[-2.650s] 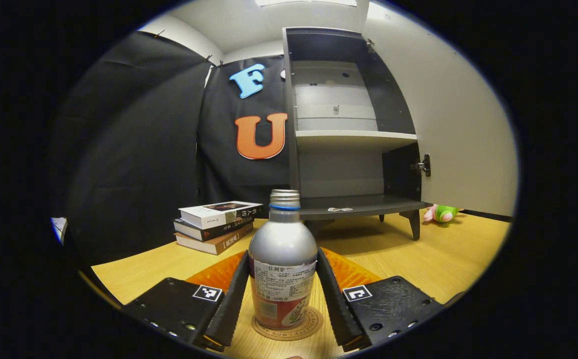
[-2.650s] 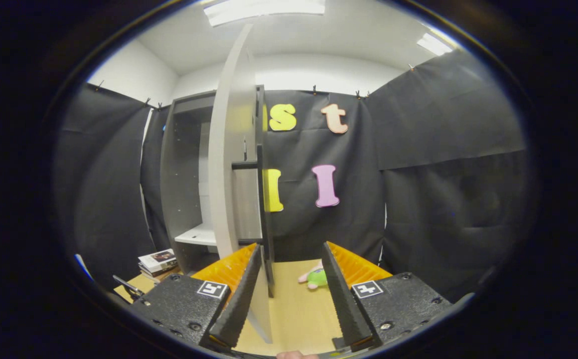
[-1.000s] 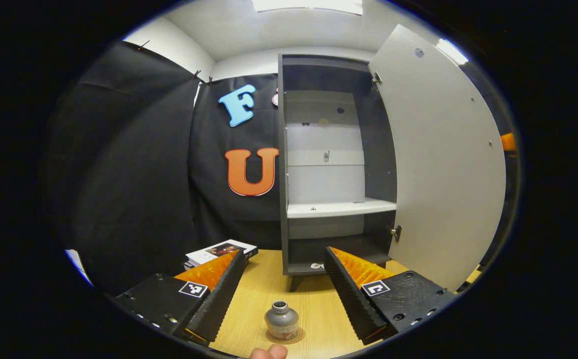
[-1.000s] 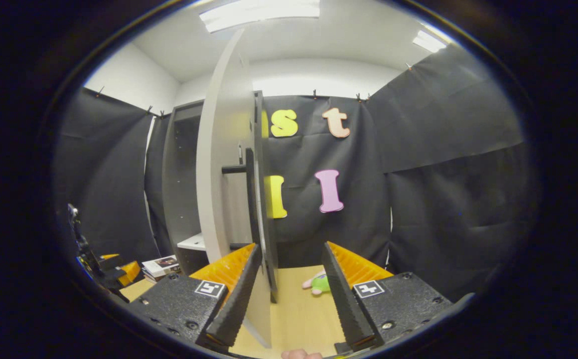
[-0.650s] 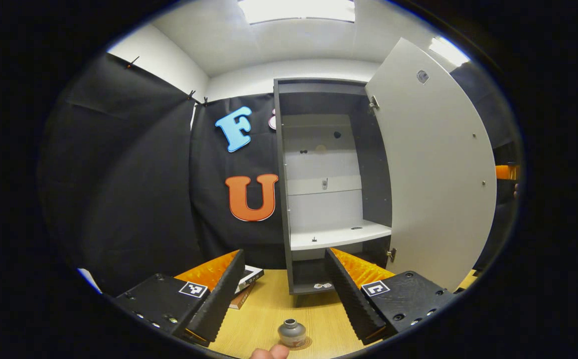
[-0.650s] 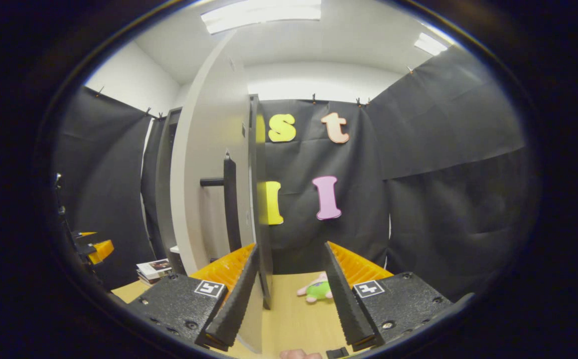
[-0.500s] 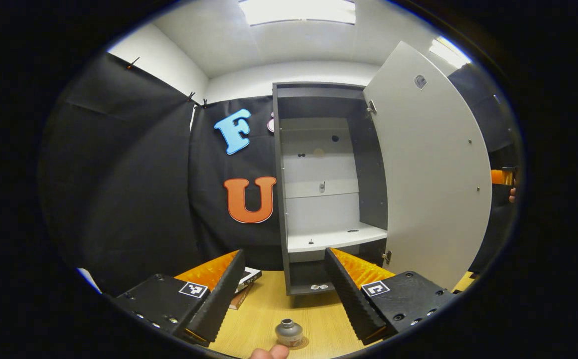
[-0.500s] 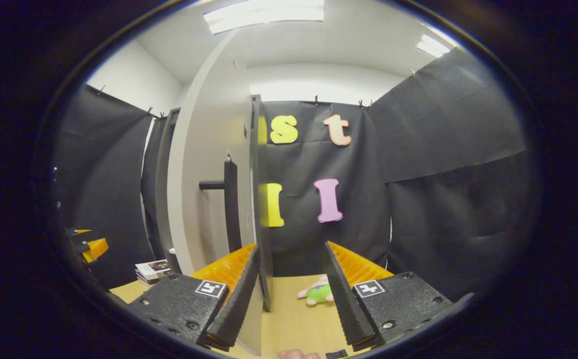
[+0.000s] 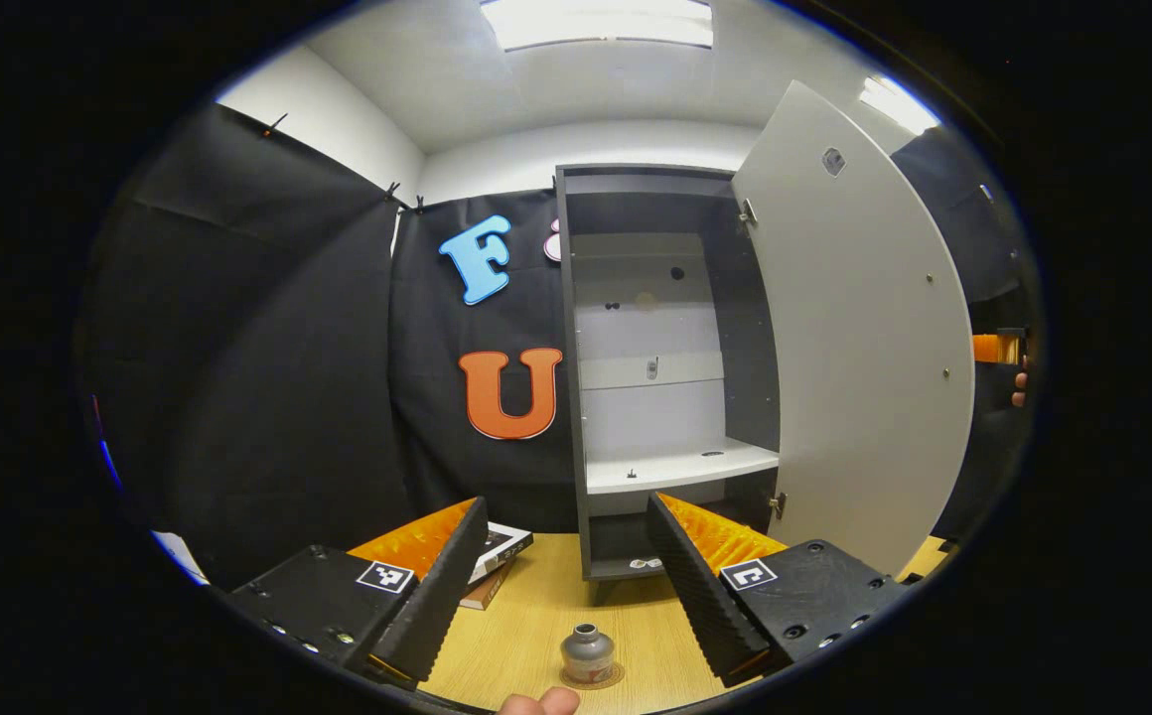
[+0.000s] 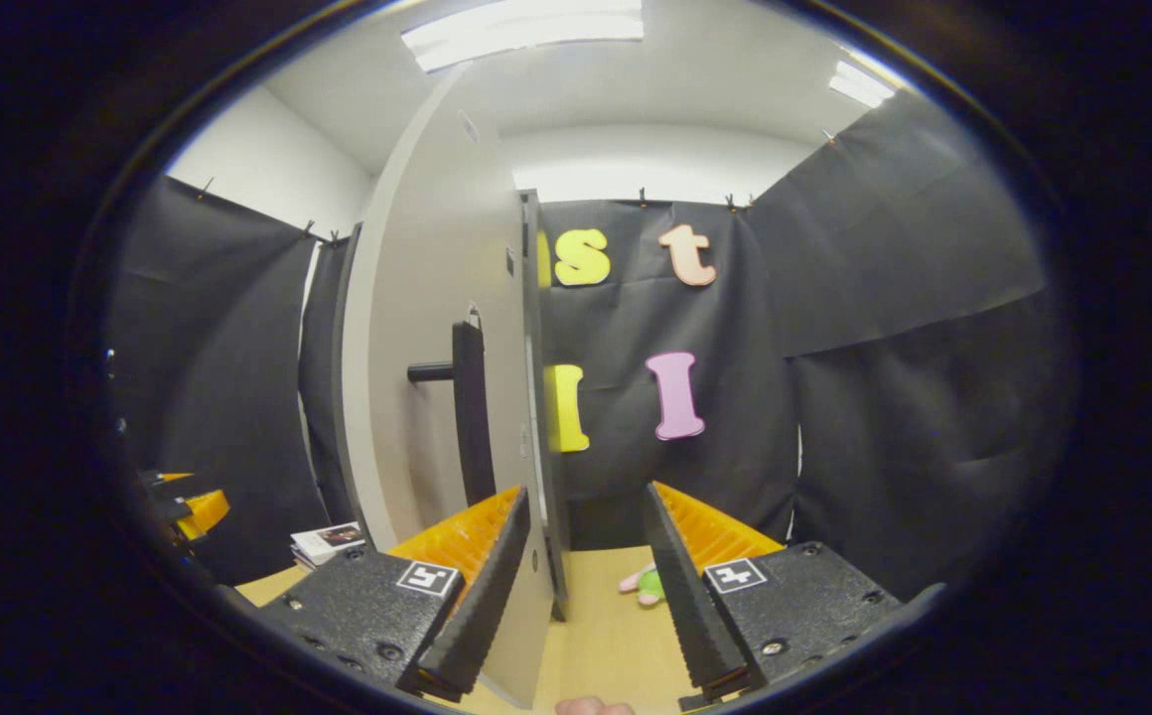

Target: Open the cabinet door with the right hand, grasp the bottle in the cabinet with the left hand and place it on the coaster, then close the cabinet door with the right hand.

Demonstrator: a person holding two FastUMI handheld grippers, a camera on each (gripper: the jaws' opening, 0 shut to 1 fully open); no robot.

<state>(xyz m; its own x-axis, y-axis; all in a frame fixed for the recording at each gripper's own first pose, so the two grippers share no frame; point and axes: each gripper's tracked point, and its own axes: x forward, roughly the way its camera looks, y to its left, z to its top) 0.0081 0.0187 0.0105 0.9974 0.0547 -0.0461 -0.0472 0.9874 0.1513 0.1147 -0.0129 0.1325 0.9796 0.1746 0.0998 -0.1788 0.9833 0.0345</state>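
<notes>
- bottle (image 9: 587, 653), standing on the coaster (image 9: 604, 680) in front of the cabinet (image 9: 655, 397): its label is too small and too steeply seen to read;
- books (image 9: 497, 556), stacked on the counter (image 9: 536, 636) left of the cabinet: cover print blurred, nothing legible;
- left gripper (image 9: 561, 586) and right gripper (image 10: 584, 586): a square black-and-white coded tag on each finger block, a pattern with no letters or numbers.

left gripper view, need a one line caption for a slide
Open left claw above the bottle on its coaster, facing the cabinet with its door open.
</notes>
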